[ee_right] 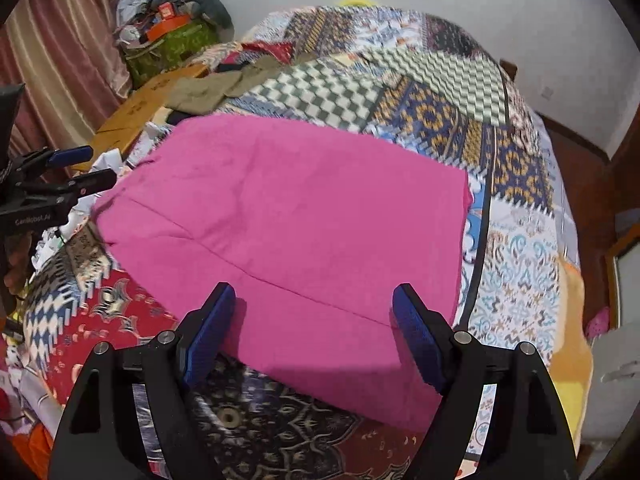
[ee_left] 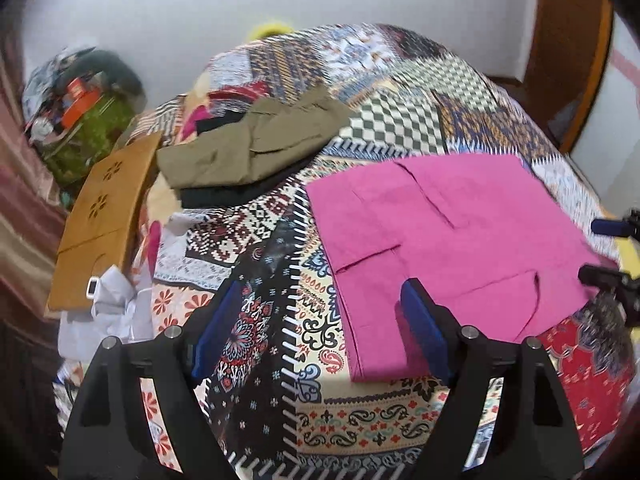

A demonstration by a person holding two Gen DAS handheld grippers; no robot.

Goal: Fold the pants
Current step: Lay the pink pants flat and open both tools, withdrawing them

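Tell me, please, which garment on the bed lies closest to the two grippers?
The pink pants, spread flat just ahead of both open grippers; the olive garment sits crumpled farther back by the bed's edge.

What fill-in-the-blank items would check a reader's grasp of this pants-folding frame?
1. The pants lying flat on the patchwork bedspread are ____ in colour.
2. Both the left gripper and the right gripper have their jaws ____, holding nothing.
3. The olive garment at the far side lies on top of a ____ garment.
4. The pads on the fingers are ____.

Missing words: pink; open; black; blue
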